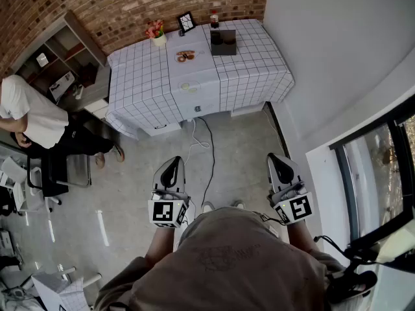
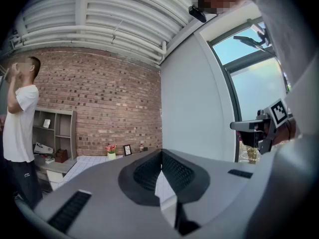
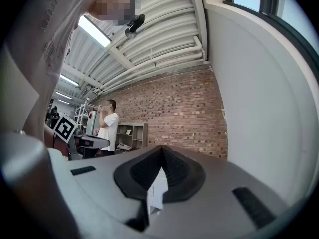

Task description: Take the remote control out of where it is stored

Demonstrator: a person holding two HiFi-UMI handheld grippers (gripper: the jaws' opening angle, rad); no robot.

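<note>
No remote control shows in any view. My left gripper [image 1: 172, 164] and right gripper [image 1: 278, 161] are held level at waist height, side by side, over the grey floor. Both point toward a table [image 1: 142, 83] draped in white checked cloth, well ahead of them. In the left gripper view the dark pads [image 2: 149, 171] meet at the tip with nothing between them. The right gripper's pads [image 3: 174, 171] stand the same way. A white drawer unit [image 1: 194, 89] sits in the middle of the table.
On the table are a black box [image 1: 223, 42], a flower pot [image 1: 156, 34], a picture frame [image 1: 187, 22], a bottle [image 1: 214, 19] and a small plate [image 1: 185, 56]. A person in a white shirt [image 1: 29, 112] stands left by a shelf [image 1: 61, 54]. A cable [image 1: 209, 148] trails across the floor.
</note>
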